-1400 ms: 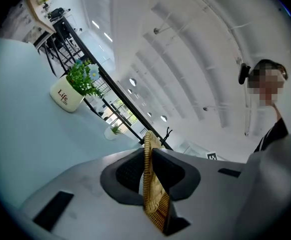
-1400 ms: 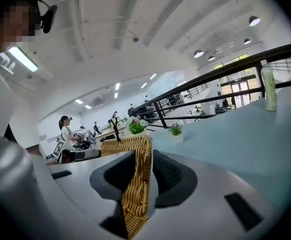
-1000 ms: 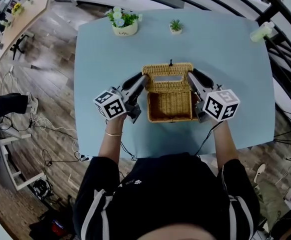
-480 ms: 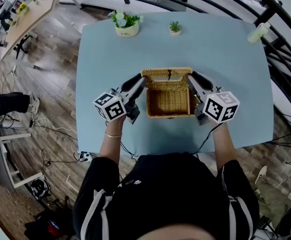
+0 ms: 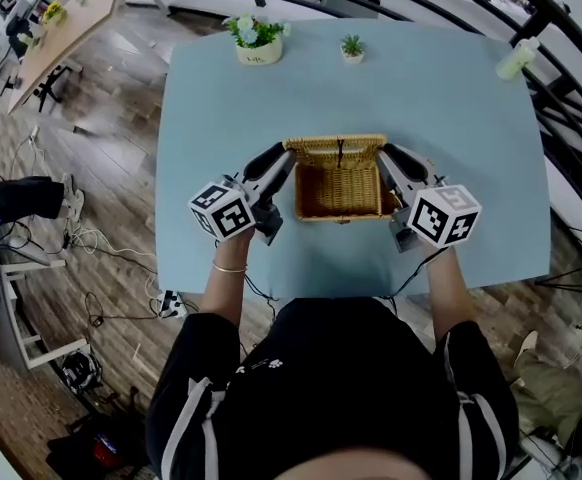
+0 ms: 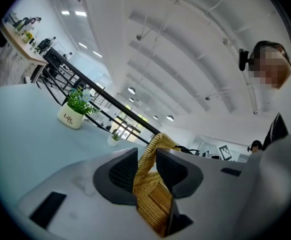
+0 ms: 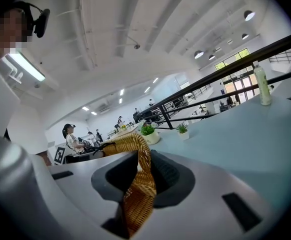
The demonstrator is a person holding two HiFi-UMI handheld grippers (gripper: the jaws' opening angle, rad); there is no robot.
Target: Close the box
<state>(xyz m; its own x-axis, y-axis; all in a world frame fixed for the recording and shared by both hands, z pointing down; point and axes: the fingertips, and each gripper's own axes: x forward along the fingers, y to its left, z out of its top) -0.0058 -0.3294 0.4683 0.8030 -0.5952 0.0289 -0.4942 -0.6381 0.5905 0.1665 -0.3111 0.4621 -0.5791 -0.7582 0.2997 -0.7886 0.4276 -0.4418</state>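
The wicker box (image 5: 339, 190) is sitting in the middle of the table (image 5: 451, 98), its lid (image 5: 336, 148) standing up along the far side. The right hand-held gripper (image 5: 387, 158) is clamping the lid's right end. The left hand-held gripper (image 5: 283, 160) has just been opening its jaws, and the lid's left end is lying loose between them.

My head view sits high over the table (image 5: 451, 108) and looks steeply down, with the box (image 5: 339, 180) at centre. The left gripper view rides at the box's 8 o'clock, close in and low, facing 2 o'clock. The right gripper view rides at 4 o'clock, equally close, facing 10 o'clock. All three share the box's lid and the pot (image 5: 256, 46) at 11 o'clock.
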